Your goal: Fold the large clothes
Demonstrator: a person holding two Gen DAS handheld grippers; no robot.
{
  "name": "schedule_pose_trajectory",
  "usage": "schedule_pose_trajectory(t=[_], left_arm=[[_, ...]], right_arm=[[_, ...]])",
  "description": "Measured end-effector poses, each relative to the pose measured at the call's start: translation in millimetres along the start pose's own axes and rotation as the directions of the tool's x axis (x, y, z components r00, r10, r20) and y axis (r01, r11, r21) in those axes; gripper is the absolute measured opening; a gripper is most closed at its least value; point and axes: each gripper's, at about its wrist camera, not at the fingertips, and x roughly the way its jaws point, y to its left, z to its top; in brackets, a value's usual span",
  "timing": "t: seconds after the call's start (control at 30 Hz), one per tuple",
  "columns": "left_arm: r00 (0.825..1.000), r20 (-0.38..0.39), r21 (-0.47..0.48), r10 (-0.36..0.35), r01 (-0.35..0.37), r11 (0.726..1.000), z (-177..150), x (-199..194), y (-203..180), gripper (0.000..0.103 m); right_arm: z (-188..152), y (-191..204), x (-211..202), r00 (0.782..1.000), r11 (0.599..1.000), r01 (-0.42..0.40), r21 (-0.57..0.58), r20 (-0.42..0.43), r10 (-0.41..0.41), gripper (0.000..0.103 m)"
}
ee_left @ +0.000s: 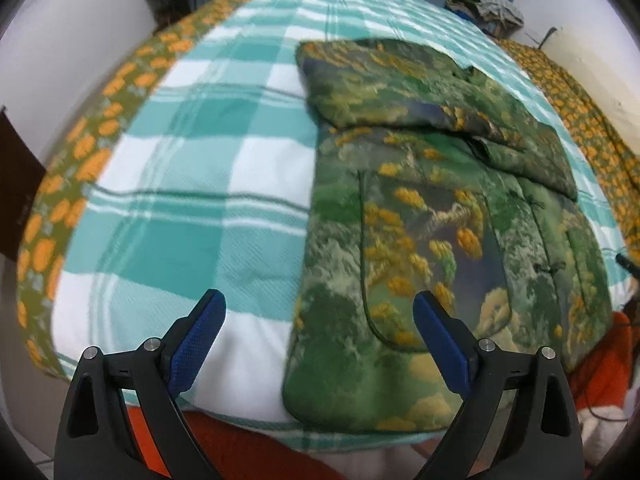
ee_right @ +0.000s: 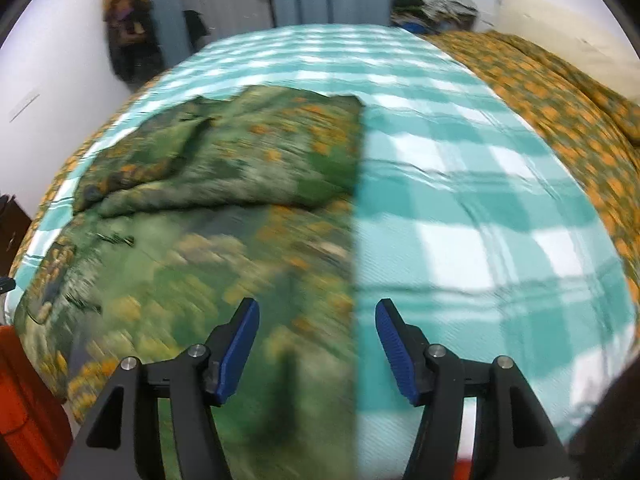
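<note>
A green padded jacket (ee_left: 432, 216) with a yellow and orange leaf print lies on a teal and white checked bed cover (ee_left: 192, 184). Its far part is folded over the body, with a sleeve lying across. My left gripper (ee_left: 320, 312) is open above the jacket's near left edge, nothing between its blue pads. In the right wrist view the same jacket (ee_right: 208, 208) fills the left half, blurred. My right gripper (ee_right: 316, 316) hangs open over the jacket's straight right edge, holding nothing.
An orange-flowered green blanket (ee_right: 560, 120) runs along the bed's right side and also its left side (ee_left: 80, 168). A pile of clothes (ee_left: 486, 6) sits at the far corner. Orange fabric (ee_right: 24, 400) lies below the near edge. White walls flank the bed.
</note>
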Motion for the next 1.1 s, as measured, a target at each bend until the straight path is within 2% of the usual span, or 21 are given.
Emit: schedule_pose_trajectory(t=[0.17,0.27,0.33,0.43,0.67,0.77,0.9,0.97,1.1], left_arm=[[0.998,-0.058,-0.028,-0.035,0.033,0.999,-5,22,2,0.095],[0.995,-0.086,-0.036,-0.058,0.055,0.998,-10,30,0,0.095],[0.994,-0.097,-0.008,-0.056,0.055,0.998,-13,33,-5,0.095],[0.991,-0.118,0.026,-0.066,0.069,0.997,-17,38,-14,0.095],[0.983,-0.164,0.047,-0.082,0.091,0.995,-21,53,-22,0.097],[0.981,-0.170,0.032,-0.097,0.103,0.994,-20,56,-22,0.098],[0.979,-0.171,0.034,-0.113,0.121,0.992,-20,57,-22,0.097],[0.978,-0.172,0.037,-0.118,0.126,0.991,-22,55,-23,0.090],[0.977,-0.172,0.043,-0.125,0.134,0.990,-25,46,-25,0.075]], right_arm=[[-21,-24,2,0.994,0.997,-0.045,0.058,-0.099,0.051,0.063],[-33,-19,6,0.985,0.998,-0.064,0.028,-0.156,0.068,0.063],[-38,-13,5,0.985,0.998,-0.062,-0.001,-0.161,0.061,0.063],[-43,-7,10,0.983,0.998,-0.063,-0.020,-0.172,0.058,0.074],[-49,-8,21,0.976,0.997,-0.078,0.015,-0.202,0.080,0.074],[-54,-11,26,0.964,0.990,-0.126,0.057,-0.230,0.136,0.074],[-63,-9,33,0.931,0.967,-0.234,0.100,-0.264,0.252,0.074],[-68,-3,35,0.916,0.957,-0.276,0.090,-0.276,0.290,0.074],[-68,8,32,0.913,0.954,-0.295,0.058,-0.279,0.299,0.074]])
